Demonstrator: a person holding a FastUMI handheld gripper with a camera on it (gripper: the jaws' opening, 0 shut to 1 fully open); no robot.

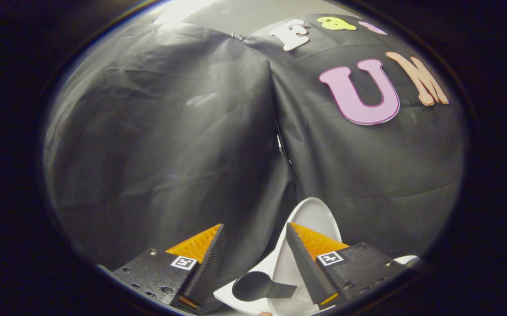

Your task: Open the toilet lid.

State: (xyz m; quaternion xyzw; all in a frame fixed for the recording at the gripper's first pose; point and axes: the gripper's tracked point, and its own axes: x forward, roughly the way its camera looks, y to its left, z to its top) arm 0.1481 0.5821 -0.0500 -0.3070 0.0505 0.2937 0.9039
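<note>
The white toilet lid [312, 215] stands raised, its rounded top edge rising just beyond my right finger against the black cloth. Below it, between the fingers, shows a white part of the toilet [236, 298] with a dark spoon-shaped patch [258, 286] on it, perhaps a shadow or a handle. My gripper [254, 231] is open, its two fingers spread wide with nothing pressed between them. The right finger [308, 263] lies in front of the lid's lower part; whether it touches the lid I cannot tell.
Black cloth walls [161, 145] close the space ahead, meeting at a seam [280, 131] straight beyond the fingers. A pale ceiling strip [236, 13] shows above the cloth.
</note>
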